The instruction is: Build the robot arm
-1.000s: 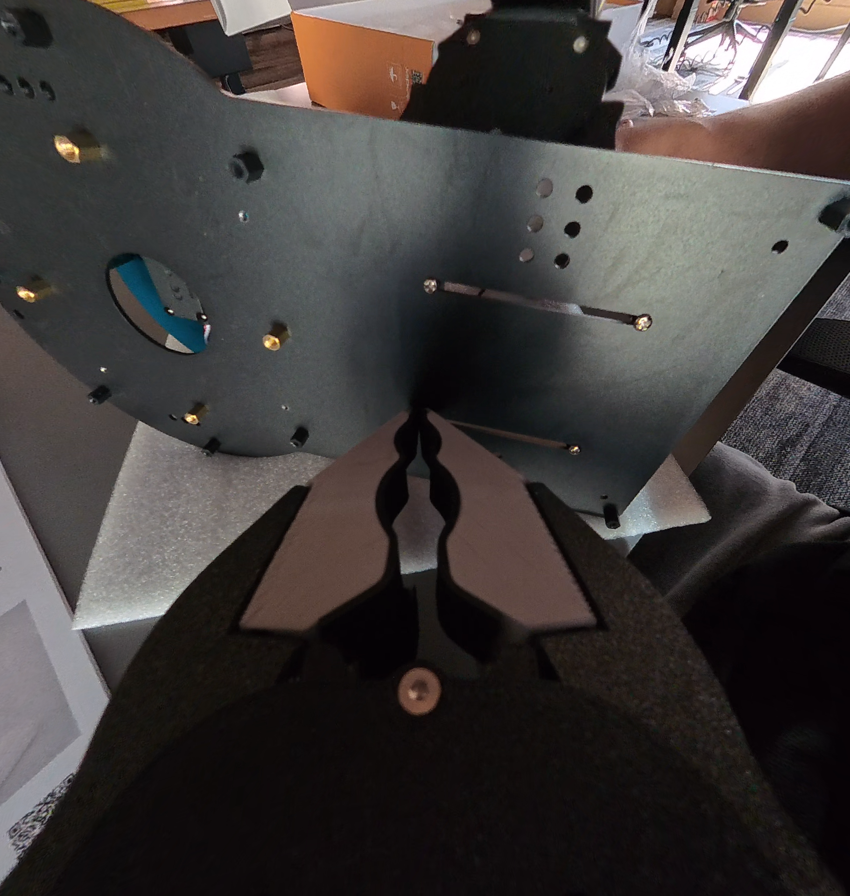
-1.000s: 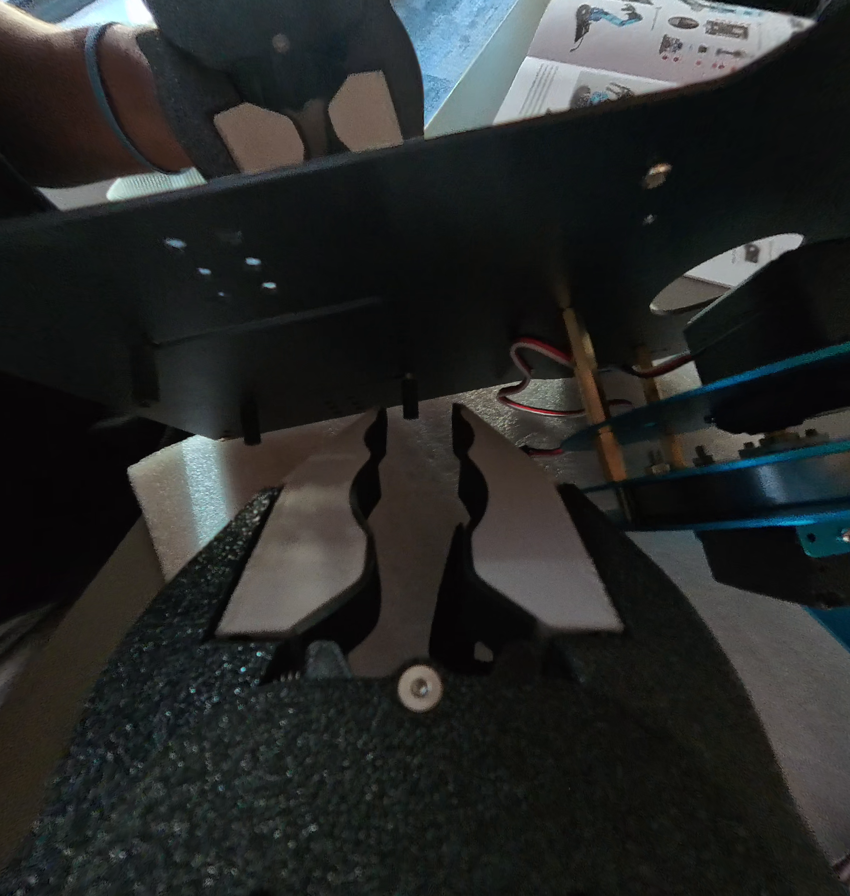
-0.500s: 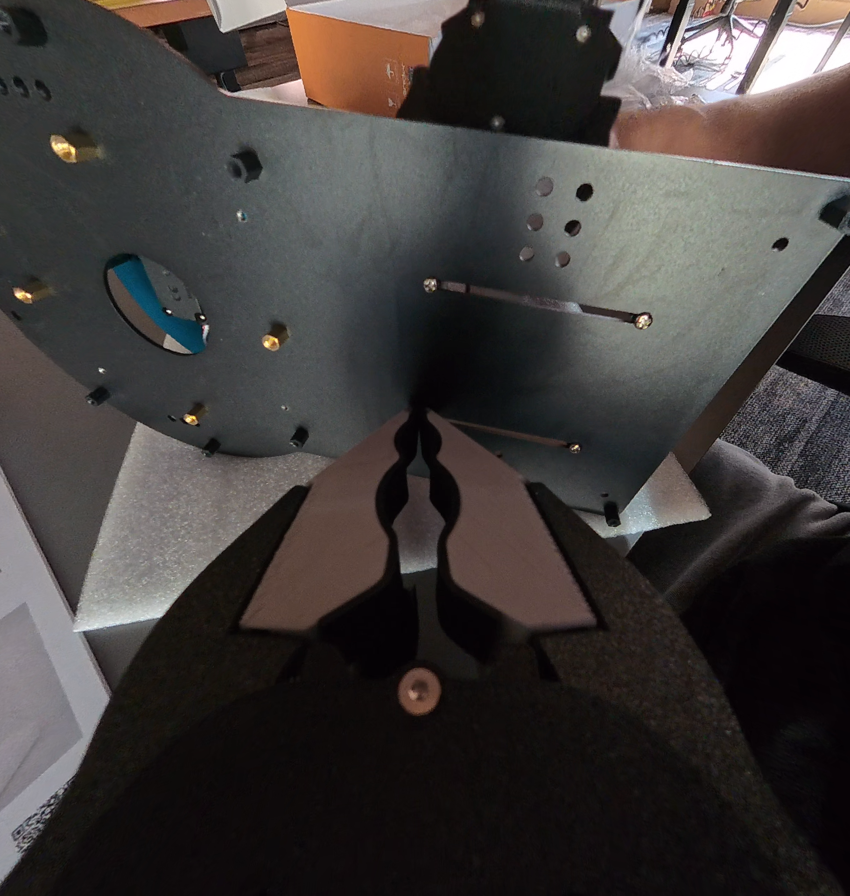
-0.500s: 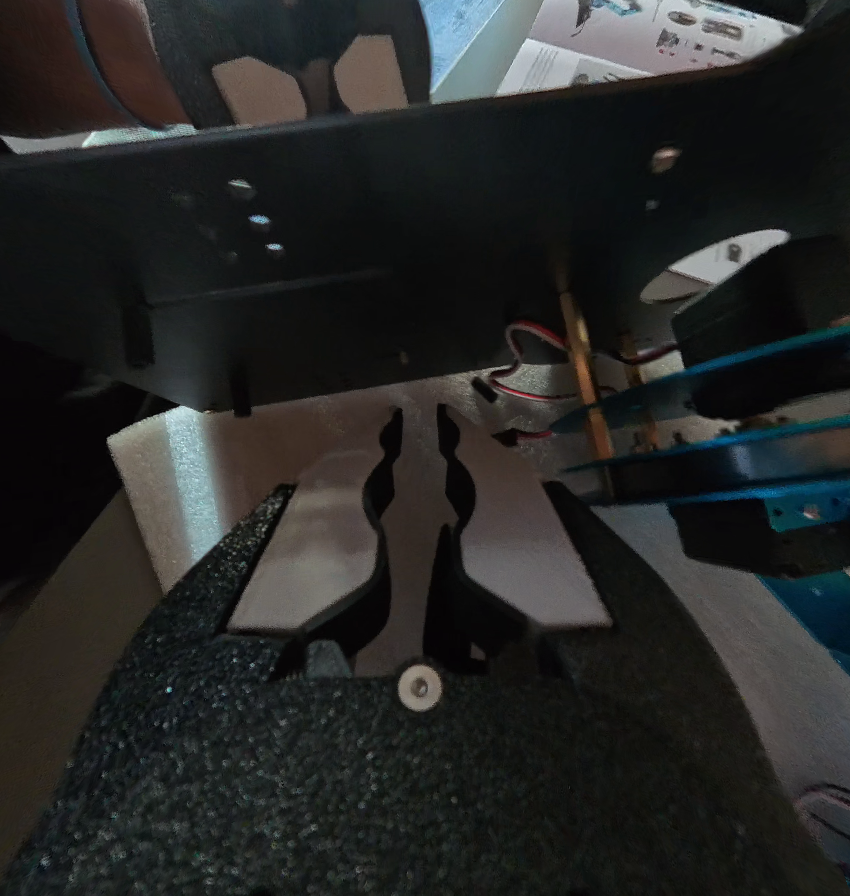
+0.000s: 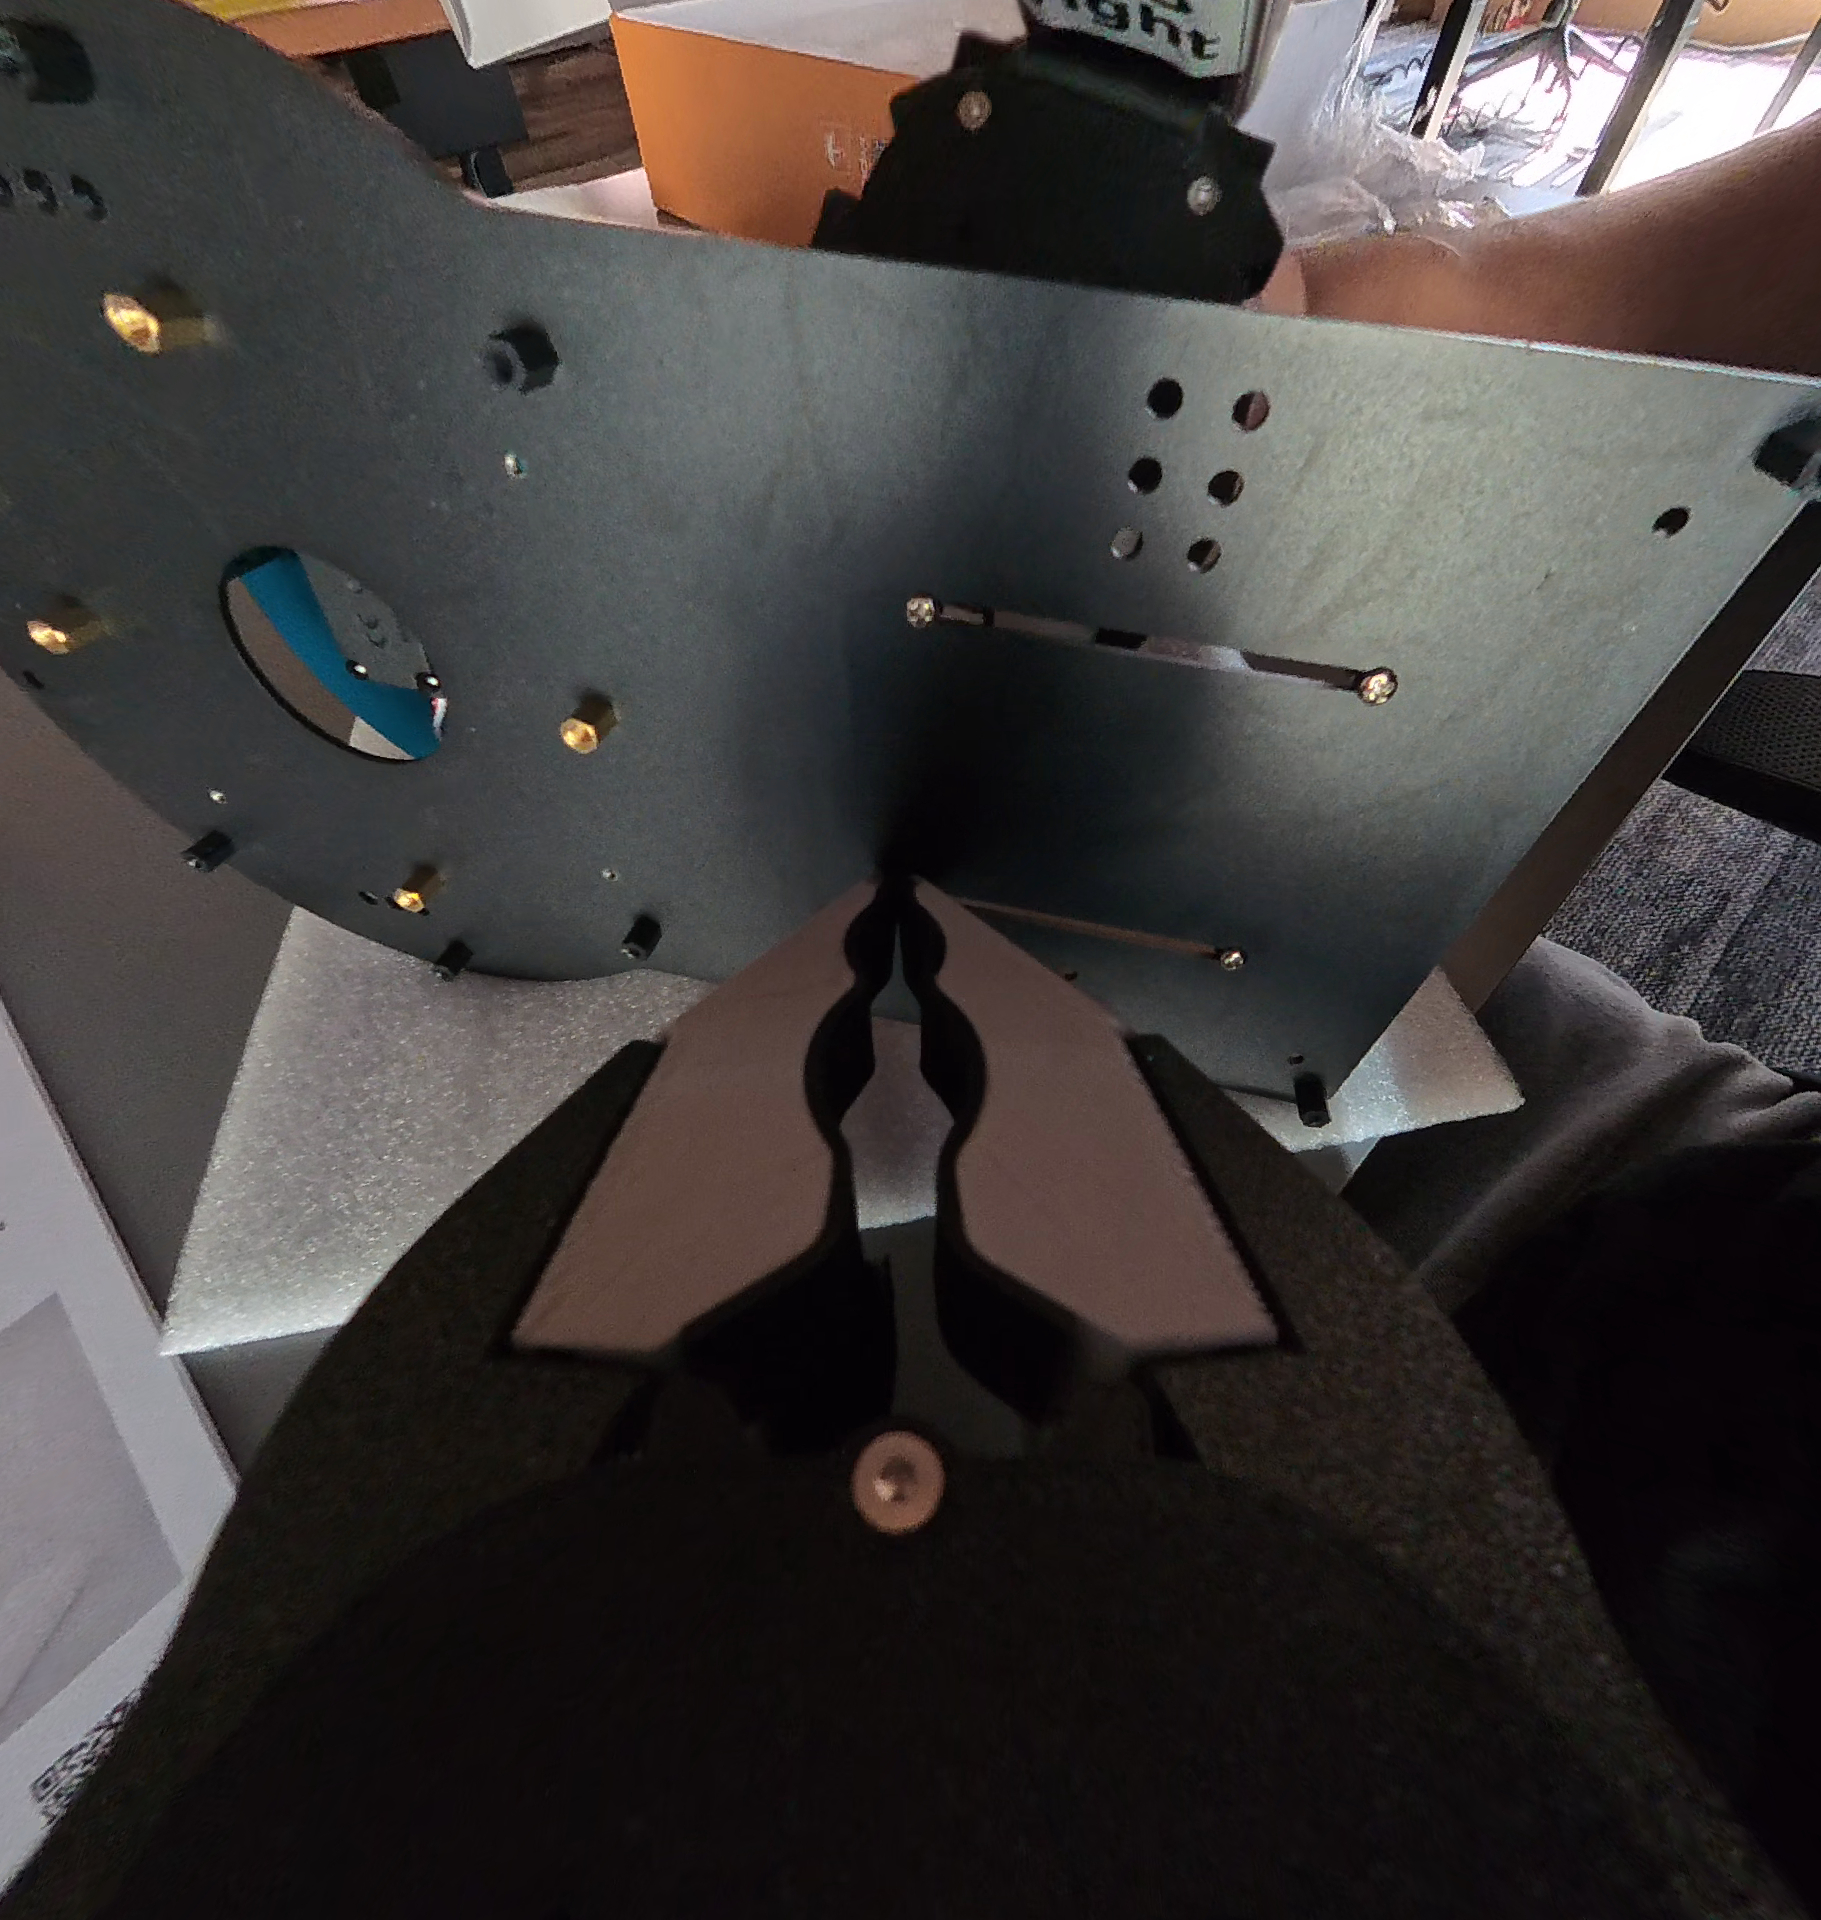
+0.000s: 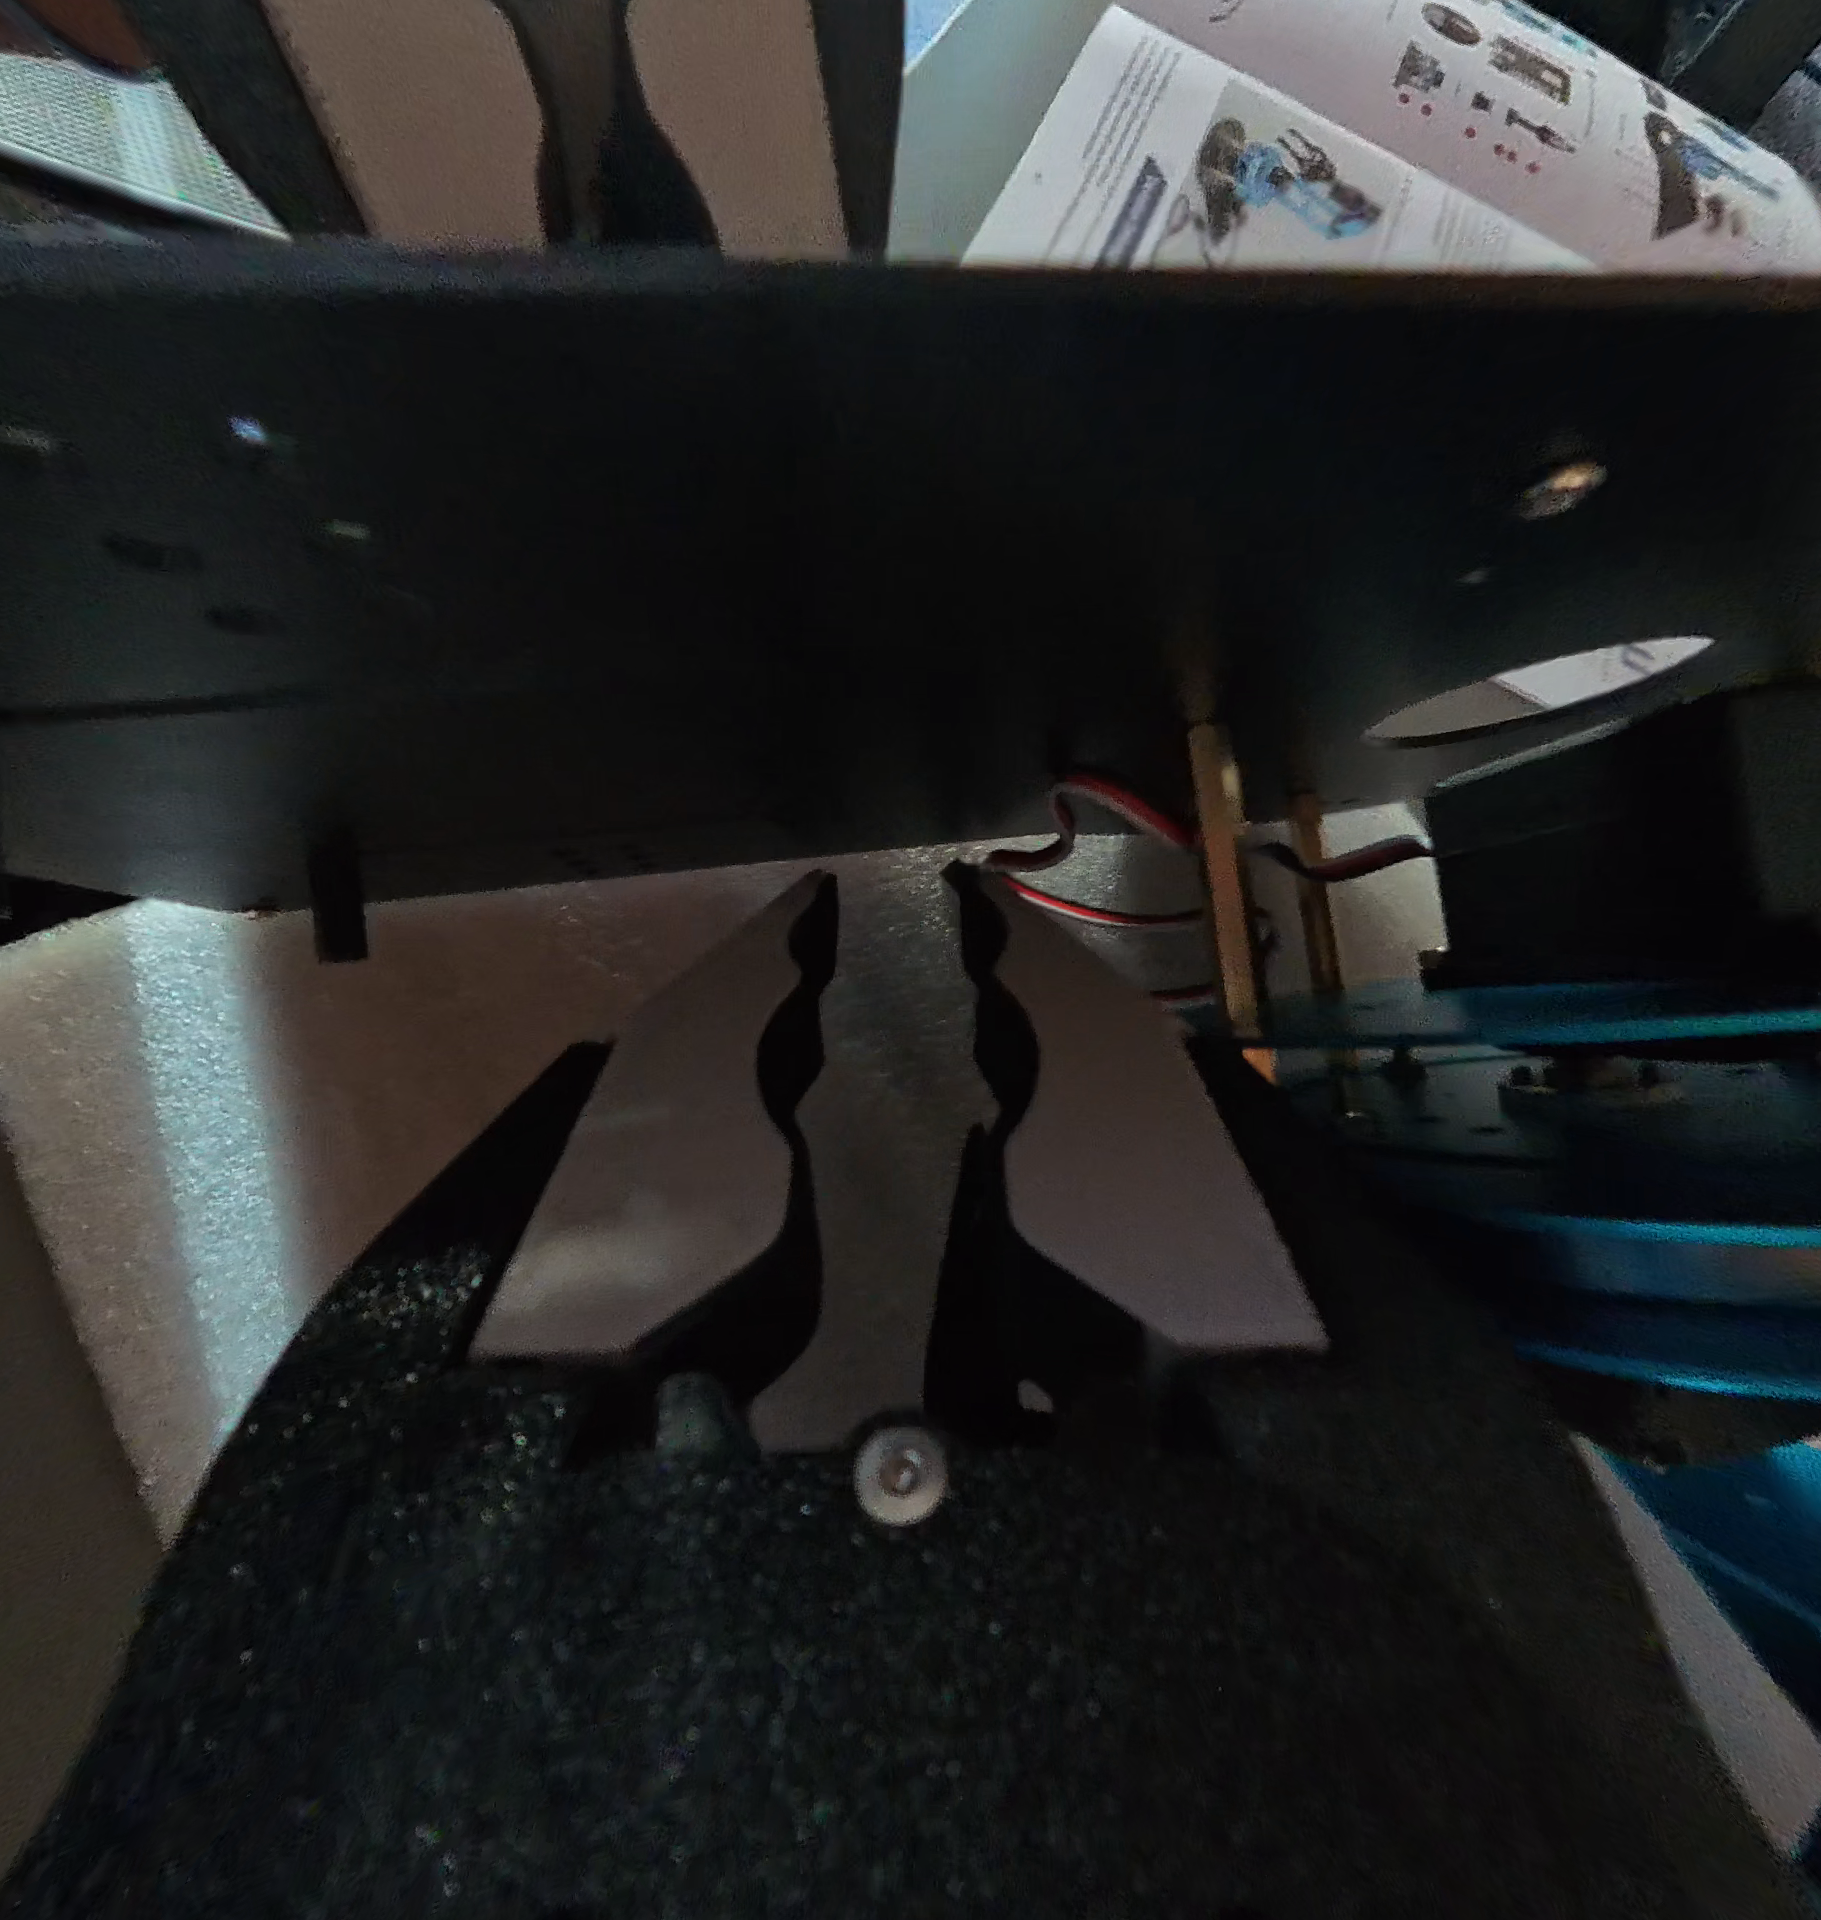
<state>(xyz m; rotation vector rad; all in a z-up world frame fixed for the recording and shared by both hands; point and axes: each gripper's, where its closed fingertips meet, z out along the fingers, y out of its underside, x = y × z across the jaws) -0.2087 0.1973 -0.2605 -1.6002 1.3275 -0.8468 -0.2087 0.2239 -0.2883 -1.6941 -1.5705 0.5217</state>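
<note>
White foam sheet underlies dark metal plate.

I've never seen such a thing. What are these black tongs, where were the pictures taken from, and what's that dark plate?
A person holds tongs in each hand; each carries a camera looking forward along them. One picture shows the left tongs, nearly closed, tips against a dark metal plate standing tilted on a white foam block. The other shows the right tongs, open, below the plate's edge, beside blue metal parts. A printed booklet lies beyond.
</note>
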